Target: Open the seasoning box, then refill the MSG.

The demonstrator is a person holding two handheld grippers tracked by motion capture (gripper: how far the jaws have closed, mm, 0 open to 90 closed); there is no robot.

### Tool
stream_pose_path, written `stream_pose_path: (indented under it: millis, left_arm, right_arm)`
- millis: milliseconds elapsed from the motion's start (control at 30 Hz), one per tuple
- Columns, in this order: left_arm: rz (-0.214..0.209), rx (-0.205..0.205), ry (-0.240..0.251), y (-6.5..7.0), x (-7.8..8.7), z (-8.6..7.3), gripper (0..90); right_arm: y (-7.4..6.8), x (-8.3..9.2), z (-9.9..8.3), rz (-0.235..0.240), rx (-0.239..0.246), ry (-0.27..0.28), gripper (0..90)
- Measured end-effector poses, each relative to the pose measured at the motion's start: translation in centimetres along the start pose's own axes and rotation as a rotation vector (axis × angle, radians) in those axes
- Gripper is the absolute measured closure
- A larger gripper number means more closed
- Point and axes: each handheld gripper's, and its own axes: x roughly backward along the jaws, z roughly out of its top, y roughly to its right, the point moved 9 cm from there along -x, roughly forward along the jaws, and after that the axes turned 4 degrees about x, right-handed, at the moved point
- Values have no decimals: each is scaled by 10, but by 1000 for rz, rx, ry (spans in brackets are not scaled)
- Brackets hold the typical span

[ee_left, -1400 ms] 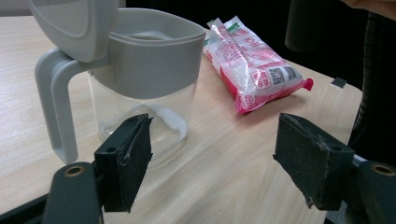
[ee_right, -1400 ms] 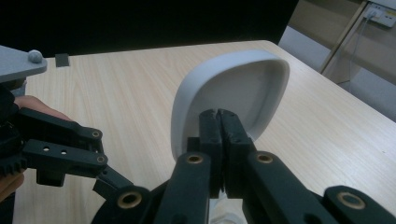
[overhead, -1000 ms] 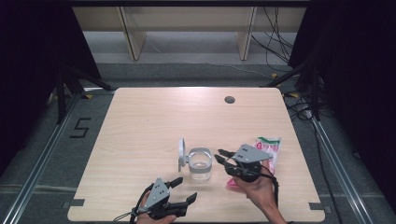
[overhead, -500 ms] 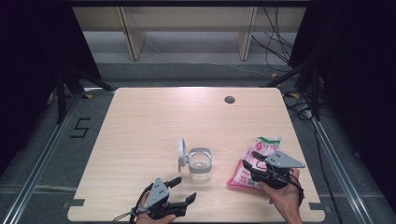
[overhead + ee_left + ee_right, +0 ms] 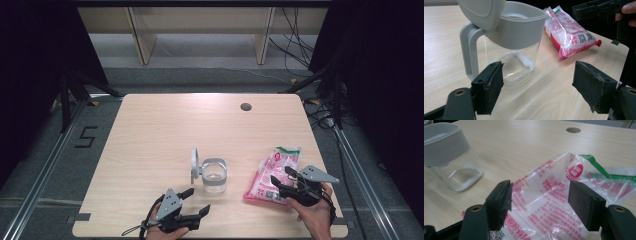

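— Where's your right hand-held gripper (image 5: 278, 183) now?

— Low over the near end of the pink-and-white bag (image 5: 274, 174), at the right side of the counter (image 5: 165, 130). Its jaws have just been opening and stand wide apart. In the right gripper view the clear printed film of the bag lies between and below them, and its green-edged top runs off toward the far right.

— Are the pads on the bag?

— I don't think they press it. From the right gripper view there's a gap on both sides, though the left pad sits very close to the film and I can't say for sure that it isn't brushing it. I'd call it open, with nothing held.

— And your left one?

— My left hand-held gripper (image 5: 197, 202) rests at the near edge of the counter, jaws spread wide and empty, pointing toward the clear jar (image 5: 214, 177). In the left gripper view the jar stands just beyond the left jaw, upright, with a grey collar and handle, its grey lid (image 5: 194, 162) flipped up.

— How do jar and bag lie?

— The jar stands left of the bag, near but apart.
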Motion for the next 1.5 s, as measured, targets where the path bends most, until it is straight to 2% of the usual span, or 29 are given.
stream_pose_path:
  millis: [33, 100, 200, 233, 267, 400, 433, 467, 500, 567, 667, 700, 733, 767, 800, 867, 933, 967, 1000, 1033, 1133, 1167, 1267, 1300, 1367, 1400, 1433, 1467, 1500]
  left_arm:
    - [-11, -25, 9, -1, 0, 2, 234]
    - [-6, -33, 2, -2, 0, 1, 234]
    - [-5, -24, 6, -1, 0, 2, 234]
    - [-3, -17, 4, -1, 0, 1, 234]
    - [-2, -18, 2, -1, 0, 1, 234]
    - [-16, -37, 6, -1, -1, 1, 234]
    - [-5, -30, -5, -1, 0, 0, 234]
    - [-10, -40, -1, -1, 0, 1, 234]
    - [-2, 2, 4, 1, 0, 1, 234]
    - [-5, -5, 6, 1, 1, 0, 234]
    - [1, 4, 9, 1, 1, 0, 234]
    - [-2, -3, 3, 1, 1, -1, 234]
    - [-6, 0, 10, 2, 1, 0, 234]
    - [-1, -2, 5, 3, 2, 0, 234]
    - [-15, 3, 27, 5, 1, 2, 235]
    - [7, -12, 4, 1, 5, 0, 235]
    - [5, -8, 7, 2, 6, 0, 235]
    - [-10, -28, 18, 1, 5, 1, 235]
    - [-12, -44, 18, 0, 5, 1, 234]
    - [0, 2, 23, 3, 6, 0, 234]
    - [7, -17, 6, 3, 8, -1, 235]
    - [-3, -47, 10, 2, 8, 0, 235]
    - [-1, -46, 6, 2, 8, 0, 235]
    - [3, -26, -1, 4, 8, -2, 235]
    - [-3, -15, 11, 5, 8, -1, 235]
    - [-18, -58, 14, 4, 7, 1, 235]
    - [-8, -53, 5, 4, 8, 0, 235]
    - [-8, -53, 5, 4, 8, 0, 235]
    - [-6, -29, 3, 5, 8, -1, 235]
  right_arm:
    - [2, 1, -2, -15, -21, 4, 359]
    - [5, 2, -2, -10, -6, 15, 356]
    - [13, 6, -6, -38, -28, 20, 337]
    - [11, 8, -8, -36, -65, 11, 333]
    - [15, 9, -9, -40, -44, 8, 330]
    - [23, 9, -12, -60, -46, 10, 303]
    - [21, 10, -14, -56, -84, 4, 291]
    - [25, 9, -17, -58, -68, -7, 264]
    - [27, 9, -18, -59, -61, -6, 258]
    - [26, 8, -19, -54, -104, -3, 236]
    - [31, 8, -22, -57, -86, -30, 201]
    - [26, 10, -24, -49, -145, -48, 185]
    - [33, 7, -24, -60, -86, -22, 185]
    - [29, 9, -25, -56, -131, -37, 185]
    - [32, 10, -24, -50, -104, -34, 185]
    - [32, 10, -25, -56, -152, -37, 182]
    - [35, 9, -24, -57, -135, -22, 182]
    - [39, 8, -25, -52, -113, -23, 182]
    - [37, 8, -28, -51, -174, -52, 183]
    - [41, 4, -27, -44, -118, -21, 182]
    - [42, 6, -27, -42, -135, -31, 185]
    - [44, 5, -26, -54, -118, -30, 191]
    - [44, 3, -27, -51, -117, -47, 198]
    - [43, -1, -25, -55, -143, -39, 219]
    - [43, -5, -24, -49, -135, -49, 225]
    - [46, -8, -23, -48, -104, -49, 231]
    - [41, -8, -24, -33, -144, -69, 237]
    - [41, -8, -24, -33, -144, -69, 237]
    - [45, -15, -23, -38, -105, -54, 239]
